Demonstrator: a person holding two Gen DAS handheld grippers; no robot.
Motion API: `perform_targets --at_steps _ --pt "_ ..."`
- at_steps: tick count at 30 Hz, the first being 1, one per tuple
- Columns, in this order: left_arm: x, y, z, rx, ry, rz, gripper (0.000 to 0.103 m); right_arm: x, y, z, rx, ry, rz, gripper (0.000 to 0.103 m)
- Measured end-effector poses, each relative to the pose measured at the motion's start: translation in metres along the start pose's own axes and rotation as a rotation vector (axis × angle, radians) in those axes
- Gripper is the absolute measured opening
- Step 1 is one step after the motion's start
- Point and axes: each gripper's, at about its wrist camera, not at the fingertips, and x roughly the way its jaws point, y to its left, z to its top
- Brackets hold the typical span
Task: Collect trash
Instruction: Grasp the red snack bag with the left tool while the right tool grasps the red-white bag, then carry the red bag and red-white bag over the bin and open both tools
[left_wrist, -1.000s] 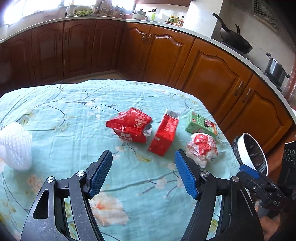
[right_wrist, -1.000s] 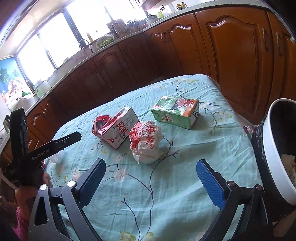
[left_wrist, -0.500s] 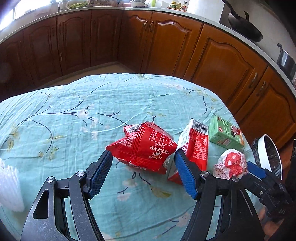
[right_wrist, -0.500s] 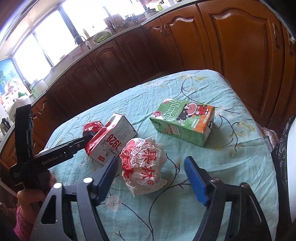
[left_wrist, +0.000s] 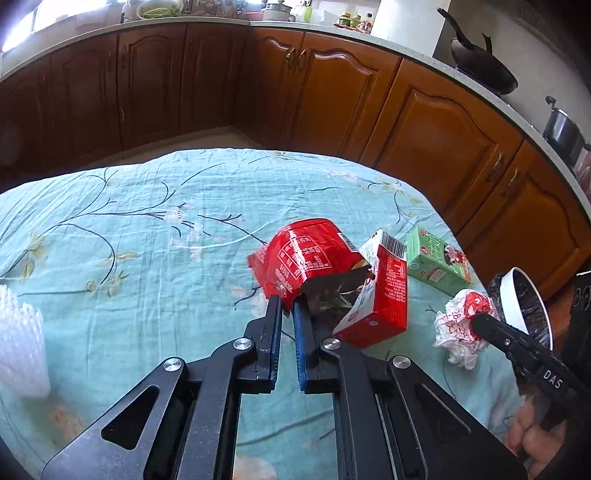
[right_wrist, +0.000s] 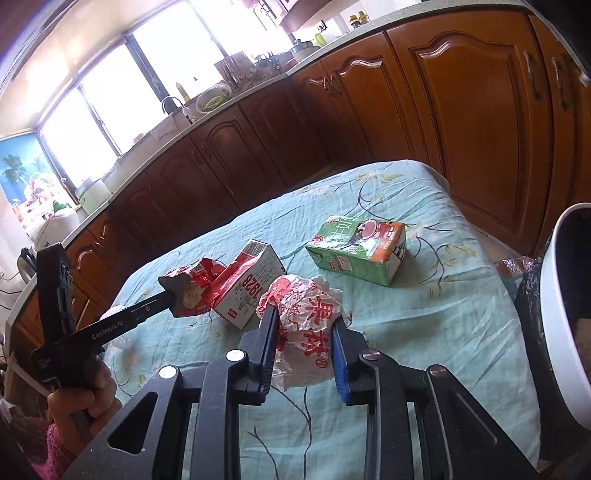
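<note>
Trash lies on a table under a teal floral cloth (left_wrist: 147, 258). My left gripper (left_wrist: 288, 308) is shut on the torn edge of a red snack bag (left_wrist: 306, 254), also seen pinched by the left gripper (right_wrist: 173, 301) in the right wrist view. A red milk carton (left_wrist: 384, 291) lies just right of the bag. My right gripper (right_wrist: 303, 328) has its jaws closing on a crumpled white-and-red wrapper (right_wrist: 310, 314), both pads touching its sides. A green drink carton (right_wrist: 358, 247) lies beyond the wrapper.
A white-rimmed bin (right_wrist: 565, 295) lined with a black bag stands off the table's right edge. A white foam net (left_wrist: 18, 343) sits at the left. Wooden kitchen cabinets (left_wrist: 424, 122) ring the table. A hand (right_wrist: 81, 406) holds the left gripper's handle.
The left gripper moved forward and its jaws shut on the red bag's edge, tipping the bag up. The right gripper came in over the wrapper and narrowed onto it.
</note>
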Motion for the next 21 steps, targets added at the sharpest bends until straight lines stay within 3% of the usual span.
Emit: perform_targets --at_steps 12,21 --pt "-0.051 -0.023 -0.007 0.036 -0.1 -0.045 0.002 -0.066 -0.016 -0.008 0.026 -0.092 -0.005 0.026" --pt "-0.07 -0.073 -0.015 0.094 -0.122 -0.143 0.001 -0.104 -0.046 -0.014 0.063 -0.144 -0.06 0.026"
